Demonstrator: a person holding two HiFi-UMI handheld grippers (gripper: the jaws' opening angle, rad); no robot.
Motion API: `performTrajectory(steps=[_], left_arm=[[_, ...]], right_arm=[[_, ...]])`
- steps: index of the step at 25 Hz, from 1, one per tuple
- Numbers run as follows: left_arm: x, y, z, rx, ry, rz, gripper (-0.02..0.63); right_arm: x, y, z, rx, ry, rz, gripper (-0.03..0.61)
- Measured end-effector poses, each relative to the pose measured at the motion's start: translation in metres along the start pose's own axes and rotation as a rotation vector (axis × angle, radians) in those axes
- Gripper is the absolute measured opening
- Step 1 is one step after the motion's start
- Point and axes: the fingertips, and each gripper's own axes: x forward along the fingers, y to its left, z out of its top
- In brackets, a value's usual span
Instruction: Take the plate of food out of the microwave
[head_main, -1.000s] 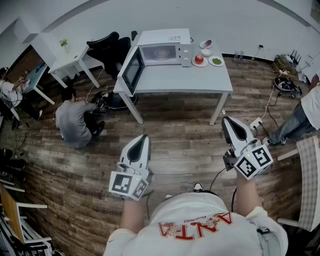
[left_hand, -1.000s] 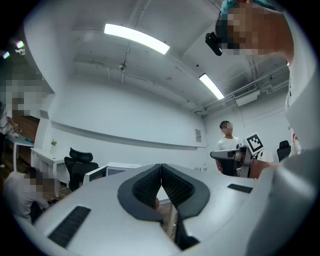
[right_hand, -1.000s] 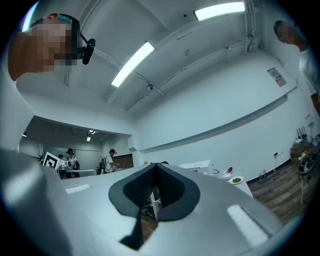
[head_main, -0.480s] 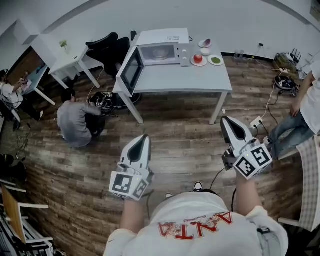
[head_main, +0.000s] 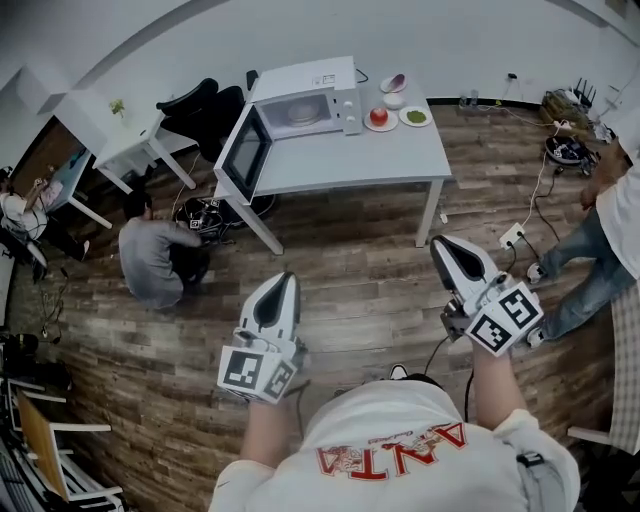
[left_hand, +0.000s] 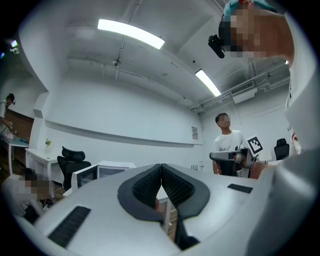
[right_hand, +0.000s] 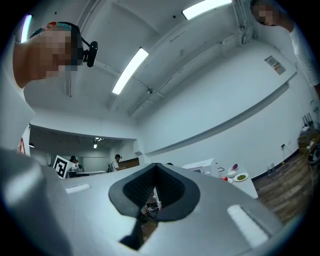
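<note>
The white microwave (head_main: 300, 100) stands at the back left of a grey table (head_main: 340, 165), its door (head_main: 240, 152) swung wide open to the left. Inside it a pale round shape (head_main: 303, 112) shows dimly; I cannot tell a plate from a turntable. Both grippers hang over the wooden floor, far short of the table. My left gripper (head_main: 286, 278) is shut and empty, its jaws meeting tip to tip in the left gripper view (left_hand: 161, 166). My right gripper (head_main: 441, 243) is also shut with nothing in it (right_hand: 156, 165).
Beside the microwave sit a plate with a red food (head_main: 379, 117), a plate with green food (head_main: 414, 116) and a bowl (head_main: 393, 83). A person crouches on the floor at left (head_main: 150, 262). Another person stands at right (head_main: 610, 230). Cables and a power strip (head_main: 512, 237) lie on the floor.
The table and microwave have shifted left in the head view. The person at right has stepped further into view. Both grippers stay shut, with the right one edged slightly left.
</note>
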Motion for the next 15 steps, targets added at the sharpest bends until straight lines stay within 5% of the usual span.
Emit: performTrajectory(steps=[10, 15], left_arm=[[0.043, -0.033, -0.031, 0.009, 0.101, 0.041, 0.009], [0.072, -0.024, -0.038, 0.020, 0.094, 0.016, 0.009]], right_arm=[[-0.018, -0.071, -0.033, 0.169, 0.012, 0.026, 0.002], [0.001, -0.088, -0.041, 0.143, 0.006, 0.034, 0.002]])
